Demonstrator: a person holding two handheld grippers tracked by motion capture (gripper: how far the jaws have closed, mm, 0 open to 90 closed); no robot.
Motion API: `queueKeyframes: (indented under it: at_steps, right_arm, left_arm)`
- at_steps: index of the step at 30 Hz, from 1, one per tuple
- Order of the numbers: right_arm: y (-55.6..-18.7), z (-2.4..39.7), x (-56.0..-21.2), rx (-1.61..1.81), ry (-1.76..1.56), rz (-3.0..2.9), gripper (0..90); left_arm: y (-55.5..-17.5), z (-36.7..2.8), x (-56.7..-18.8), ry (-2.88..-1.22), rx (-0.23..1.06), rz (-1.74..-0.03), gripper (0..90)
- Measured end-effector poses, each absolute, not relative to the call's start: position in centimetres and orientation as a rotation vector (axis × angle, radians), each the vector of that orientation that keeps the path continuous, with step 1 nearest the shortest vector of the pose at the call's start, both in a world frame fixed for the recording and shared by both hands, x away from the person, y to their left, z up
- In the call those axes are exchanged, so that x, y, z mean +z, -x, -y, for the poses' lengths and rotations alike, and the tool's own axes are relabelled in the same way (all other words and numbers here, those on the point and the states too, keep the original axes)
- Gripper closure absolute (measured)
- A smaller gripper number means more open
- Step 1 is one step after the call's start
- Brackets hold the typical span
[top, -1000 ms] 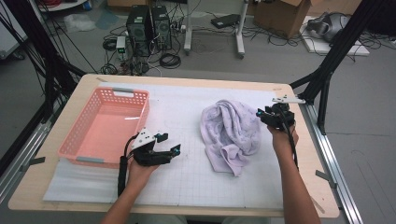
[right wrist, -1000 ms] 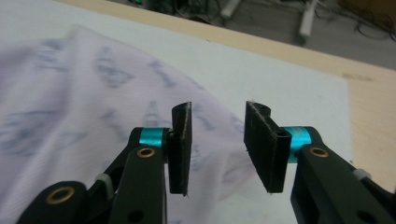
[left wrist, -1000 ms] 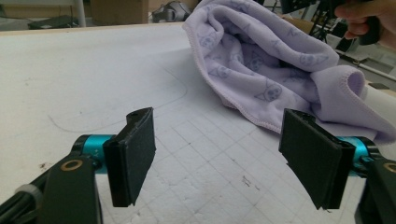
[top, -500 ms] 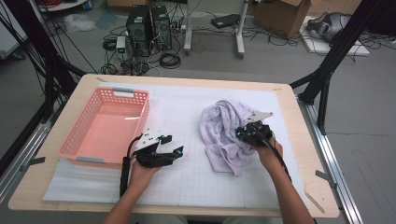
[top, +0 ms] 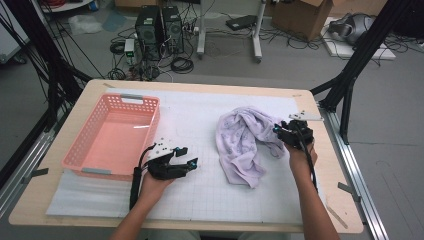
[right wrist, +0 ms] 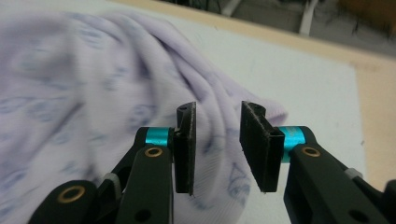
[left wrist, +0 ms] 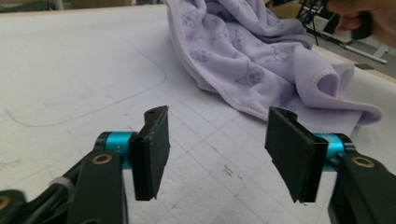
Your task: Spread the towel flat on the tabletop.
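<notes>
I see the crumpled lilac printed towel (top: 246, 145) lying right of centre on the white gridded mat (top: 200, 190), its long axis running from far to near. My right gripper (top: 278, 131) sits at its right edge, jaws just reopened, a fold between them unpinched. My left gripper (top: 186, 156), jaws apart but closing, rests empty on open mat beside the pink plastic basket (top: 112, 137).

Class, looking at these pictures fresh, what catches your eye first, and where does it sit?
A crumpled lilac towel with a cartoon print lies right of centre on the white mat. A pink basket stands at the table's left. The right gripper meets the towel's right edge, jaws apart.
</notes>
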State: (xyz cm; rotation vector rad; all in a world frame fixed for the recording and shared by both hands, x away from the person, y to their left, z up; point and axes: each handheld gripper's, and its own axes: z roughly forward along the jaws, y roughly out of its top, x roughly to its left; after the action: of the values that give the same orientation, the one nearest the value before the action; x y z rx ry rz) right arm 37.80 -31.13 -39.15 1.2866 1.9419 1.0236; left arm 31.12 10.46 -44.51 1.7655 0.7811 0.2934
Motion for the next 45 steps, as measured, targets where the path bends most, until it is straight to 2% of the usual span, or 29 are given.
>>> queueKeyframes:
  at_steps: [4, 9, 13, 17, 22, 25, 27, 29, 30, 31, 36, 40, 45]
  right_arm:
    - [-34.3, 30.7, -38.2, 1.155, -1.167, -1.999, 65.0]
    - [-31.5, 30.5, -39.6, 1.148, -1.100, -2.116, 64.7]
    - [-31.2, 31.1, -41.3, 1.152, -1.143, -2.144, 63.1]
    - [-31.3, 31.6, -41.5, 1.160, -1.158, -2.136, 61.0]
    - [-31.1, 31.9, -41.5, 1.169, -1.159, -2.137, 59.7]
    - [-31.0, 32.1, -41.7, 1.168, -1.169, -2.138, 58.8]
    - [-31.0, 32.2, -41.9, 1.171, -1.177, -2.134, 58.1]
    - [-31.0, 32.3, -41.9, 1.173, -1.182, -2.135, 57.9]
    - [-31.0, 32.3, -42.0, 1.172, -1.187, -2.137, 57.7]
    - [-31.0, 32.3, -42.0, 1.168, -1.186, -2.140, 57.7]
    - [-30.9, 32.2, -42.1, 1.166, -1.187, -2.145, 57.8]
    - [-31.0, 31.7, -42.3, 1.170, -1.190, -2.163, 57.8]
    - [-31.2, 29.4, -42.2, 1.242, -1.154, -2.214, 57.6]
  left_arm:
    - [-31.3, -9.7, -44.4, -1.791, 0.280, -0.774, 37.3]
    - [-32.1, -8.1, -44.6, -1.790, 0.266, -0.790, 38.4]
    - [-33.2, -5.9, -44.7, -1.880, 0.221, -0.799, 37.7]
    - [-34.2, -3.3, -44.7, -1.928, 0.212, -0.803, 36.4]
    - [-35.1, 0.2, -44.8, -2.058, 0.229, -0.791, 34.7]
    - [-34.8, 2.1, -44.8, -2.154, 0.302, -0.762, 34.1]
    - [-34.5, 2.6, -44.7, -2.169, 0.327, -0.740, 40.8]
    - [-34.4, 2.5, -44.7, -2.167, 0.311, -0.721, 58.0]
    - [-34.3, 2.4, -44.5, -2.177, 0.288, -0.693, 71.9]
    - [-34.2, 2.2, -44.5, -2.185, 0.286, -0.683, 80.7]
    - [-33.4, -0.9, -44.6, -2.134, 0.239, -0.723, 82.4]
    - [-32.5, -4.5, -44.5, -2.056, 0.254, -0.757, 82.9]
    - [-31.1, -7.7, -44.8, -1.987, 0.247, -0.768, 83.2]
